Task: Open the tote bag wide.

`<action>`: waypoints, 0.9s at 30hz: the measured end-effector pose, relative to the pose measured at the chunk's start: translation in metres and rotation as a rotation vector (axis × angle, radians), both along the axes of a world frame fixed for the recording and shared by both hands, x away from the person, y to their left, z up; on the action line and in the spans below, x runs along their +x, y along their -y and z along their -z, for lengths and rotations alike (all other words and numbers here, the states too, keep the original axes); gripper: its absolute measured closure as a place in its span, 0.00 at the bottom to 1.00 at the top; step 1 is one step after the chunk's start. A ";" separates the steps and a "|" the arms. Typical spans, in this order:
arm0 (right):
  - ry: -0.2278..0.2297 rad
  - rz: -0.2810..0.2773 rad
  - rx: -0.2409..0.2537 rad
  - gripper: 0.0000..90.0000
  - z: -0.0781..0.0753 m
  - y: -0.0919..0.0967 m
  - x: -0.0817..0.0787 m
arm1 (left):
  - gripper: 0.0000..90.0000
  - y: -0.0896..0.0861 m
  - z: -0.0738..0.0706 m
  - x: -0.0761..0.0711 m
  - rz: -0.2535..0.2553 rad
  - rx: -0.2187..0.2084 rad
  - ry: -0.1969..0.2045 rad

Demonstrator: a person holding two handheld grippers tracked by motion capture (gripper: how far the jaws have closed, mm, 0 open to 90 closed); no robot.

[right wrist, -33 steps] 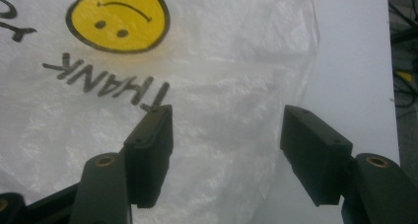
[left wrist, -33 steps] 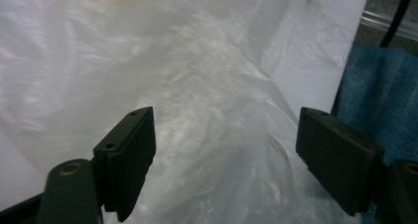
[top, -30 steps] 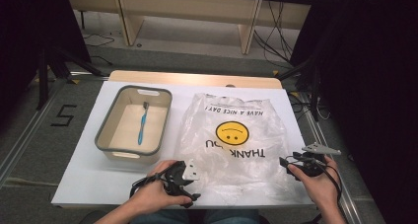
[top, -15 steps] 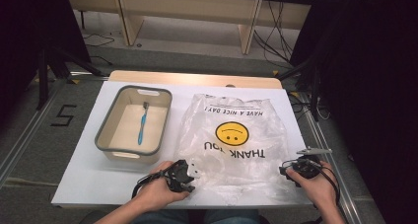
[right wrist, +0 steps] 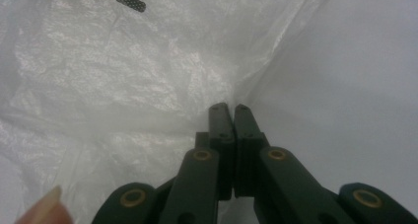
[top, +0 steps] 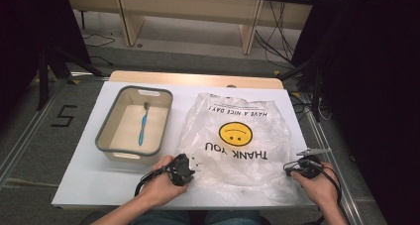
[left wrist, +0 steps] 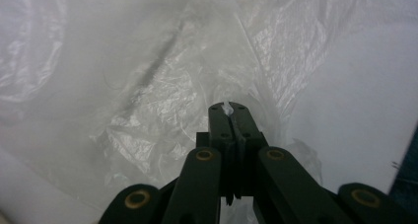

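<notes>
Plastic is lying crumpled between the two hands: a thin, translucent white shopping bag (top: 236, 140) printed with a yellow smiley face and black "THANK YOU" and "HAVE A NICE DAY!" lettering is spreading flat across the white bench (top: 89, 178), with its near edge reaching both tools. The left hand-held gripper (top: 182, 169) is sitting at the bag's near left corner, and in the left gripper view its black jaws are pressed together with a small white pinch of the bag's film caught at their tips (left wrist: 227, 107). The right hand-held gripper (top: 308, 164) is resting at the bag's near right corner; in the right gripper view its jaws are drawn nearly together with a thin dark slit between them, their tips meeting the bag's edge (right wrist: 148, 86), though whether any film is actually clamped cannot be told. Beyond the left hand-held gripper and to its left, well apart from the bag, a rectangular beige tub with a grey rim (top: 106, 131) is standing on the bench, and a blue toothbrush (top: 143, 126) is lying lengthwise on its floor.
</notes>
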State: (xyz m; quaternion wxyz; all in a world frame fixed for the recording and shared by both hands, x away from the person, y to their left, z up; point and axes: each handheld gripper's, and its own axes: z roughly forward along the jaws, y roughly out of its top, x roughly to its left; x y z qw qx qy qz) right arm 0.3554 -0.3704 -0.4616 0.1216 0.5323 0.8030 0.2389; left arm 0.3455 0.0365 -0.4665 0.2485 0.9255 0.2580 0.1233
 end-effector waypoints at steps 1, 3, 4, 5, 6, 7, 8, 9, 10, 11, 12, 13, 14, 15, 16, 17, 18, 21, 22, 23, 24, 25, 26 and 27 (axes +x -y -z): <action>0.003 0.003 0.004 1.00 -0.001 0.000 0.000 | 0.99 -0.001 -0.002 0.003 -0.018 -0.008 0.015; 0.016 0.016 0.016 1.00 -0.003 0.000 0.000 | 0.99 -0.003 -0.006 0.008 -0.057 -0.032 0.043; 0.023 0.023 0.026 1.00 -0.004 0.000 -0.001 | 0.99 -0.004 -0.008 0.011 -0.073 -0.045 0.058; 0.030 0.029 0.031 1.00 -0.005 0.000 -0.001 | 0.99 -0.005 -0.010 0.014 -0.091 -0.055 0.069; 0.037 0.038 0.038 1.00 -0.006 -0.001 -0.001 | 0.99 -0.005 -0.010 0.014 -0.091 -0.055 0.069; 0.045 0.042 0.043 1.00 -0.007 -0.001 -0.001 | 0.99 -0.005 -0.011 0.017 -0.108 -0.064 0.084; 0.056 0.049 0.048 1.00 -0.007 -0.001 -0.001 | 0.99 -0.005 -0.012 0.020 -0.124 -0.075 0.098; 0.062 0.058 0.055 1.00 -0.008 0.000 -0.002 | 0.99 -0.005 -0.014 0.026 -0.154 -0.088 0.125; 0.068 0.066 0.059 1.00 -0.009 0.000 -0.002 | 0.99 -0.005 -0.014 0.028 -0.167 -0.094 0.137; 0.073 0.074 0.067 1.00 -0.009 0.001 -0.002 | 0.99 -0.004 -0.015 0.031 -0.183 -0.099 0.151; 0.079 0.078 0.068 1.00 -0.009 0.001 -0.002 | 0.99 -0.004 -0.015 0.031 -0.183 -0.099 0.151; 0.078 0.081 0.071 1.00 -0.009 0.001 -0.002 | 0.99 -0.004 -0.016 0.037 -0.201 -0.099 0.171; 0.076 0.087 0.073 1.00 -0.009 0.001 -0.002 | 0.99 -0.004 -0.016 0.037 -0.201 -0.099 0.171; 0.071 0.087 0.075 0.99 -0.009 0.001 -0.002 | 0.99 -0.002 -0.016 0.042 -0.223 -0.095 0.190; 0.064 0.087 0.081 0.99 -0.008 0.001 -0.002 | 0.99 -0.001 -0.016 0.045 -0.232 -0.091 0.197; 0.063 0.084 0.082 0.99 -0.007 0.001 -0.003 | 0.99 -0.001 -0.016 0.045 -0.232 -0.091 0.197; 0.055 0.083 0.084 0.99 -0.007 0.000 -0.003 | 0.99 -0.001 -0.016 0.047 -0.242 -0.087 0.201; 0.025 0.072 0.093 0.99 -0.008 -0.004 -0.006 | 0.99 0.000 -0.015 0.056 -0.274 -0.087 0.216; 0.016 0.064 0.094 0.98 -0.007 -0.005 -0.007 | 0.99 -0.001 -0.016 0.062 -0.298 -0.094 0.220; 0.016 0.064 0.094 0.98 -0.007 -0.005 -0.007 | 0.99 -0.001 -0.016 0.062 -0.298 -0.094 0.220; -0.012 0.047 0.098 0.97 -0.006 -0.008 -0.009 | 0.99 -0.001 -0.018 0.066 -0.311 -0.097 0.227; -0.012 0.047 0.098 0.97 -0.006 -0.008 -0.009 | 0.99 -0.001 -0.018 0.066 -0.311 -0.097 0.227; -0.038 0.026 0.101 0.95 -0.006 -0.011 -0.011 | 0.99 -0.001 -0.018 0.069 -0.327 -0.114 0.236; -0.055 0.008 0.094 0.93 -0.006 -0.013 -0.012 | 0.99 -0.001 -0.019 0.070 -0.330 -0.116 0.236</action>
